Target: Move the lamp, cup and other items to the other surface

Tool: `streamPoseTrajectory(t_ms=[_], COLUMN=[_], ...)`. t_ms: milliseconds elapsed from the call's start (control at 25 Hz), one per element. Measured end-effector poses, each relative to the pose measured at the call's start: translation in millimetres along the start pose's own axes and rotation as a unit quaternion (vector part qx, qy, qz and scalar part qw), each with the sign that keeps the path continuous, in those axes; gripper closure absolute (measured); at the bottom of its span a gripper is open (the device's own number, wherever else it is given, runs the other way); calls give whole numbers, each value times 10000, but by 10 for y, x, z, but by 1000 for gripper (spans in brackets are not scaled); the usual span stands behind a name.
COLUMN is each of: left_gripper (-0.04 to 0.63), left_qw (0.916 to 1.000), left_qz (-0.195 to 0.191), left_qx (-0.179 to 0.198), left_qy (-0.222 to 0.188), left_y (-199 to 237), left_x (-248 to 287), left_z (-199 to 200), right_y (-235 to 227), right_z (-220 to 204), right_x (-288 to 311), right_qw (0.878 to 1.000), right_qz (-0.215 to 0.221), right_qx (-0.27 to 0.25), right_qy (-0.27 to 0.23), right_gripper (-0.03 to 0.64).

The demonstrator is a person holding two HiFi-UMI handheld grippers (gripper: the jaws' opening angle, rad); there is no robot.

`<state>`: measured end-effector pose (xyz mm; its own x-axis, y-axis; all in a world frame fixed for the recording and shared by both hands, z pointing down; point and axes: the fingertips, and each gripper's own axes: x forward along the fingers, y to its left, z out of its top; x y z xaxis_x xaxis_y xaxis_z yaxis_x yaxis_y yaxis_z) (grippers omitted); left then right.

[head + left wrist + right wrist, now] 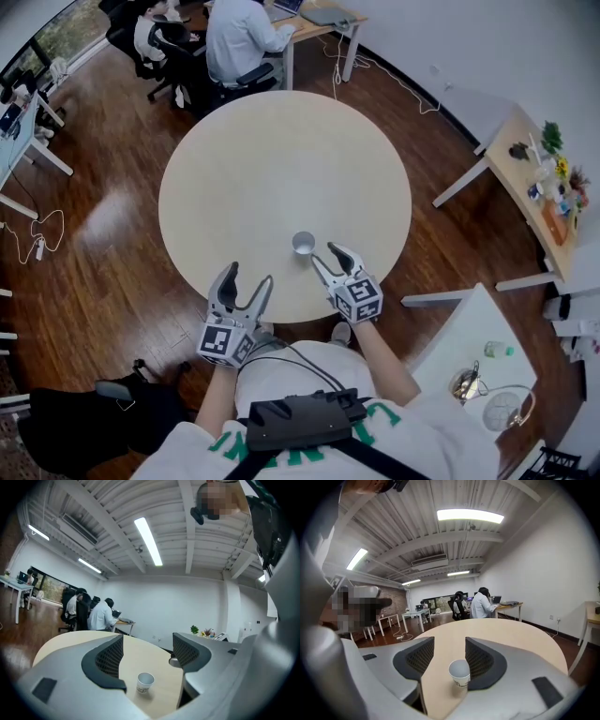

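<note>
On the round pale surface (244,169), near the edge closest to the person, one white paper cup (303,243) is found, standing upright with its mouth upward; a small printed band is carried low on its wall, and only plain white is seen inside it. The right hand-held gripper (328,255) is held over that edge with its jaws spread. In the right gripper view the cup (460,672) is seen just ahead of the jaw tips, nearer the right-hand jaw, and it is not pinched; whether it is touched cannot be told. The left hand-held gripper (248,278) is held beside it, nearer the person, jaws likewise spread with nothing between them; in the left gripper view the cup (145,683) is seen beyond the gap, on the surface. A second, white surface (459,347) is placed to the person's right, well apart from the cup; on it are laid a small green item (498,350), a shiny metal item (466,382) and a round white item (506,410) with a thin curved loop. A side desk (525,187) with small plants (553,141) is set further right.
</note>
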<state>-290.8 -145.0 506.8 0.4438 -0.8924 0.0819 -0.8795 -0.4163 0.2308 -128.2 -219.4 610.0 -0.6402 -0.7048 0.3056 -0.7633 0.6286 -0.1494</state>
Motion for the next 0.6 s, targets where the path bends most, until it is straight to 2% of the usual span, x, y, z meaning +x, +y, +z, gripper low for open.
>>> streamPoseTrajectory(t_ms=[240, 440, 600], left_gripper=[273, 272, 272], left_qw=[9999, 9992, 9982], left_qz=[149, 378, 557], left_qx=[-56, -140, -191], left_qy=[15, 43, 74], left_y=[102, 234, 350], left_x=[-91, -240, -369], left_z=[-55, -119, -187], right_y=[-22, -410, -524], right_z=[-515, -972, -1062], right_x=[524, 781, 942], right_qw=[9972, 9898, 9867], right_qz=[65, -628, -701], right_qx=[-54, 722, 1009], right_qy=[744, 1051, 1062], right_gripper=[385, 390, 419])
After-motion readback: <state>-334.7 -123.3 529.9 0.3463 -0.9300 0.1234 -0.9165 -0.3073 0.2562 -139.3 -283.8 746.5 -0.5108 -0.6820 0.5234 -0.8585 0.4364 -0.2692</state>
